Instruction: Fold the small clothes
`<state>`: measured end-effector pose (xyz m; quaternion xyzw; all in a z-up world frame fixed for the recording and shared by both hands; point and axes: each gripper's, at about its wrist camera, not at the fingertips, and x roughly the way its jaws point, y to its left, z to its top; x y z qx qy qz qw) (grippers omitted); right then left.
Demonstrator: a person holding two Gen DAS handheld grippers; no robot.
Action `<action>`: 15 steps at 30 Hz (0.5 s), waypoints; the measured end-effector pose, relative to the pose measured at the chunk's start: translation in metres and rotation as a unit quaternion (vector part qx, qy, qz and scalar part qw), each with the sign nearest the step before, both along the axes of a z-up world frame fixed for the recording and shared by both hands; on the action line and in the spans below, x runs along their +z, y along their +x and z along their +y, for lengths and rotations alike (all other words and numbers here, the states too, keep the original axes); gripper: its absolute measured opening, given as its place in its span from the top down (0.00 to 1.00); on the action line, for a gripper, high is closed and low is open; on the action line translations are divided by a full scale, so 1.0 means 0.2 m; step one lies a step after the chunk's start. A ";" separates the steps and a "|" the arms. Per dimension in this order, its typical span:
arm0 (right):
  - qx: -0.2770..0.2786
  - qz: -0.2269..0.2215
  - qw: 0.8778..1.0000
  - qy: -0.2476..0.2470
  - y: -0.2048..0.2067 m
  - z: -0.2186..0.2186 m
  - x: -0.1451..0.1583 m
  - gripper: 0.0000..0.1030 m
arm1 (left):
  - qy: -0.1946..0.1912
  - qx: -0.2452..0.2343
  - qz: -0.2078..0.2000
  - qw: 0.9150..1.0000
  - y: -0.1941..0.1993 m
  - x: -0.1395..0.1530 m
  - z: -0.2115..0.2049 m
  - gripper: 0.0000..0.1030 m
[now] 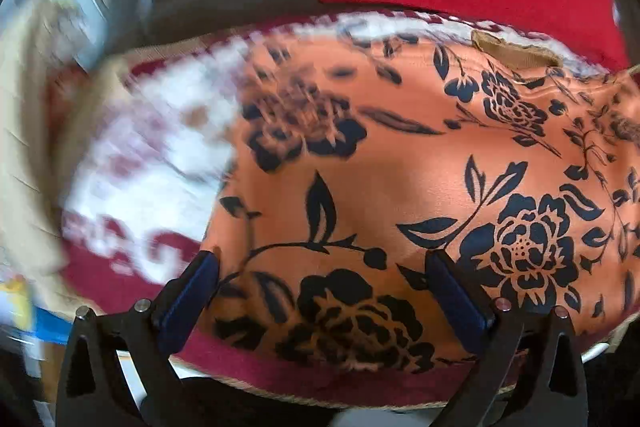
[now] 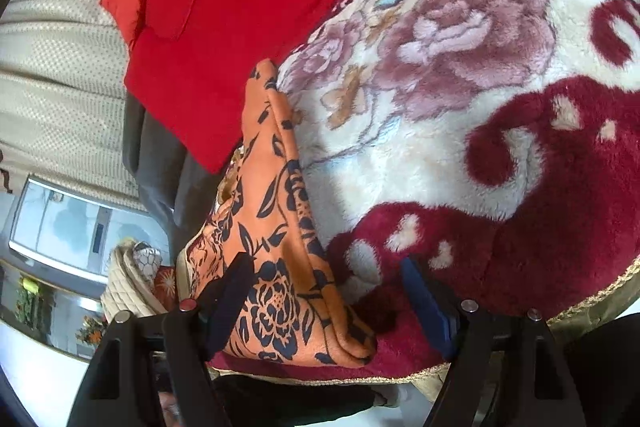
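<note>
The orange floral garment (image 1: pixel 400 167) lies on the plush blanket (image 2: pixel 460 87), under the spread, empty left gripper (image 1: pixel 324 291). Beside its folded edge, the right gripper (image 2: pixel 324 291) is also spread, holding nothing. Closing too deep risks pinching blanket pile along with the slippery fabric, dragging the fold askew.

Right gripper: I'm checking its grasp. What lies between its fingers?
Right wrist view: the orange floral garment's folded edge on the plush blanket; right gripper open.

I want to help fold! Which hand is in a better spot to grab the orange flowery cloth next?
Probably the right gripper: its open jaws already straddle the folded edge of the orange flowery cloth on the fluffy blanket. The left gripper hangs open over the cloth's flat middle, with no edge between its jaws.
</note>
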<state>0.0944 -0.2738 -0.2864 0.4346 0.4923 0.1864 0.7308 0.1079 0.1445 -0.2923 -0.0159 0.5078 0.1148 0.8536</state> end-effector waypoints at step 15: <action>0.088 -0.048 0.994 -0.034 0.03 0.35 0.15 0.62 | 0.018 -0.023 0.004 1.000 0.01 0.04 -0.15 0.00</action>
